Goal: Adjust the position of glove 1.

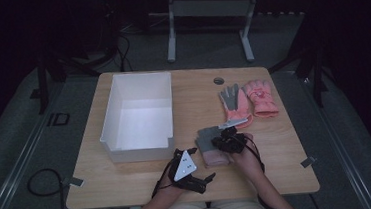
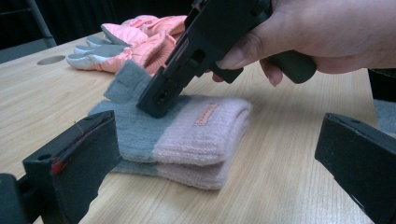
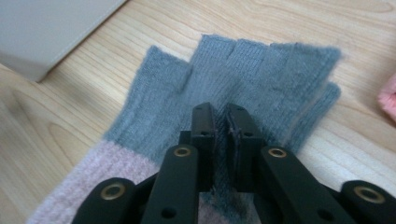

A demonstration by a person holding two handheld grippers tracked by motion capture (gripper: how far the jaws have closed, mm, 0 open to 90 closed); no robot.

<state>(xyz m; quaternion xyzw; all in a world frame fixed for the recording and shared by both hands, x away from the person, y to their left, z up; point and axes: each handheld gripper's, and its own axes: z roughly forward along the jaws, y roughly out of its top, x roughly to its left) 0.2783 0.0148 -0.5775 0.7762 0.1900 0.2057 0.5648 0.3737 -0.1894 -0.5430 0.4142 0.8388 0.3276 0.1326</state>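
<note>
A grey-and-pink knitted fingerless glove (image 1: 207,144) lies stacked on a matching one (image 2: 187,175) near the table's front middle. My right gripper (image 1: 225,141) points down onto the grey part of the top glove (image 3: 261,74). Its jaws stand almost together, with a bit of grey knit in the narrow gap. In the left gripper view the right gripper (image 2: 156,100) rests its tip on the grey knit, held by a hand. My left gripper (image 1: 207,180) sits near the front edge, wide open, with the stacked gloves (image 2: 196,135) lying ahead of its jaws, apart from them.
A pair of pink padded winter gloves (image 1: 248,99) lies at the back right, beyond the knitted pair (image 2: 140,42). An empty white bin (image 1: 134,79) stands on the left half of the table; its corner (image 3: 46,28) is near the glove. A round cable hole (image 1: 218,80) is at the back.
</note>
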